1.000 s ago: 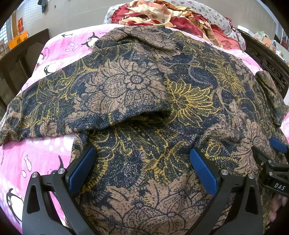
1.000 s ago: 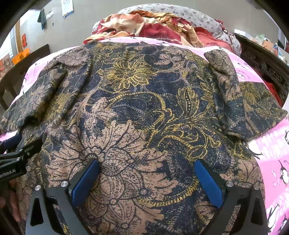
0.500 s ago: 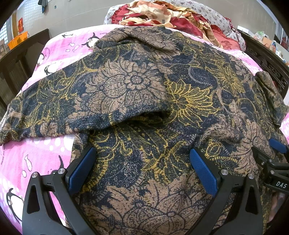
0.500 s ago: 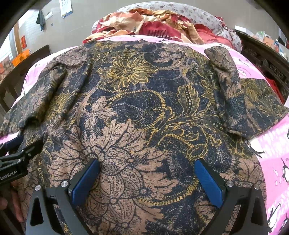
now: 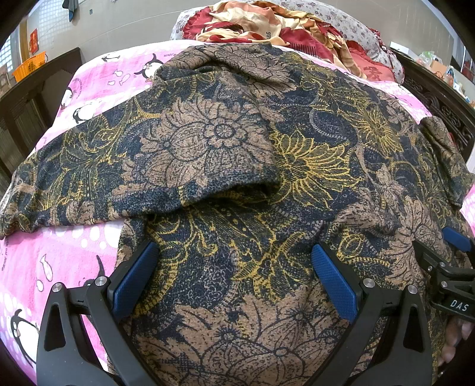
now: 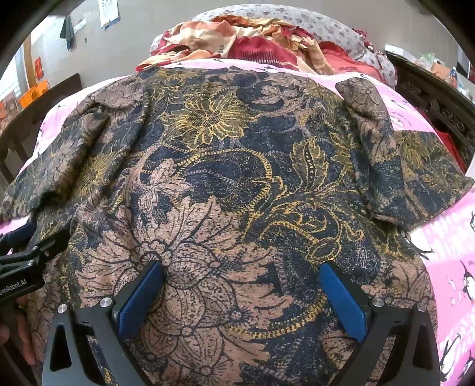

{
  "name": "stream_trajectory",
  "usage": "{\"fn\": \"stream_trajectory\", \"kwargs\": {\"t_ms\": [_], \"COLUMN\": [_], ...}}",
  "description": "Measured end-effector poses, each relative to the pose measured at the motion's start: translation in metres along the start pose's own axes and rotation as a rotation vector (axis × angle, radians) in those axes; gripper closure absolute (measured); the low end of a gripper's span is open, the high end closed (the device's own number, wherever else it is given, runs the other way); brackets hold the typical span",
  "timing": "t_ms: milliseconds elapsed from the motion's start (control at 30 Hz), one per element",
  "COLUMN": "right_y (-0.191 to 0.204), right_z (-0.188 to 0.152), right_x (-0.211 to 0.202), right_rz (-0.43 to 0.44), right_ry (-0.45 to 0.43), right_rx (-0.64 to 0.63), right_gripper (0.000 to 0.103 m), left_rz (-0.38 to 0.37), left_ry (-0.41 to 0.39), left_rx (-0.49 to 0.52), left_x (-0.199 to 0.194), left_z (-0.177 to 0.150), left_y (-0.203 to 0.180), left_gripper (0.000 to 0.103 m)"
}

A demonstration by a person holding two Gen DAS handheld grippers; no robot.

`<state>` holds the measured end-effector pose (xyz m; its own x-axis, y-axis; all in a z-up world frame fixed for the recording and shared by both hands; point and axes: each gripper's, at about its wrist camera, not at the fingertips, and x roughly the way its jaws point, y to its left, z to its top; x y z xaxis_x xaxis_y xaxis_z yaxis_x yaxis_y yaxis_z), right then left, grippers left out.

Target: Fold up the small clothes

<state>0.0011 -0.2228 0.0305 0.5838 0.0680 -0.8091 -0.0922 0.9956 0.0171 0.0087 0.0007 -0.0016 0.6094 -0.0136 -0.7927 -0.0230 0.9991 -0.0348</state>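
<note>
A brown, navy and yellow floral shirt (image 5: 237,154) lies spread over the pink penguin-print bed sheet (image 5: 59,255). Its left sleeve (image 5: 89,166) is folded in over the body, and its right sleeve (image 6: 377,148) lies folded inward too. My left gripper (image 5: 234,276) stands open over the shirt's near hem, blue pads apart with cloth beneath them. My right gripper (image 6: 242,294) is open in the same way, further right along the hem. Each gripper shows at the edge of the other's view, the right gripper (image 5: 445,267) and the left gripper (image 6: 26,255).
A heap of red and cream bedding (image 5: 282,29) and a flowered pillow (image 6: 311,26) sit at the far end of the bed. Dark wooden bed frames (image 5: 439,98) run along both sides. An orange basket (image 5: 29,63) stands at the far left.
The right gripper has tilted slightly, shifting its view of the shirt a little. The left gripper and the shirt look unchanged.
</note>
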Motion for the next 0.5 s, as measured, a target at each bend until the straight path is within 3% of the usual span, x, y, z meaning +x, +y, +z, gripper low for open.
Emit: {"fn": "stream_trajectory", "kwargs": {"t_ms": [500], "right_y": [0.0015], "right_z": [-0.0008], "right_x": [-0.0006], "right_rz": [-0.008], "right_ry": [-0.004], "right_rx": [0.002], "right_gripper": [0.0], "left_rz": [0.015], "left_ry": [0.011], "left_rx": [0.011], "left_x": [0.002], "left_z": [0.0024], "left_y": [-0.0062], "left_gripper": [0.0]}}
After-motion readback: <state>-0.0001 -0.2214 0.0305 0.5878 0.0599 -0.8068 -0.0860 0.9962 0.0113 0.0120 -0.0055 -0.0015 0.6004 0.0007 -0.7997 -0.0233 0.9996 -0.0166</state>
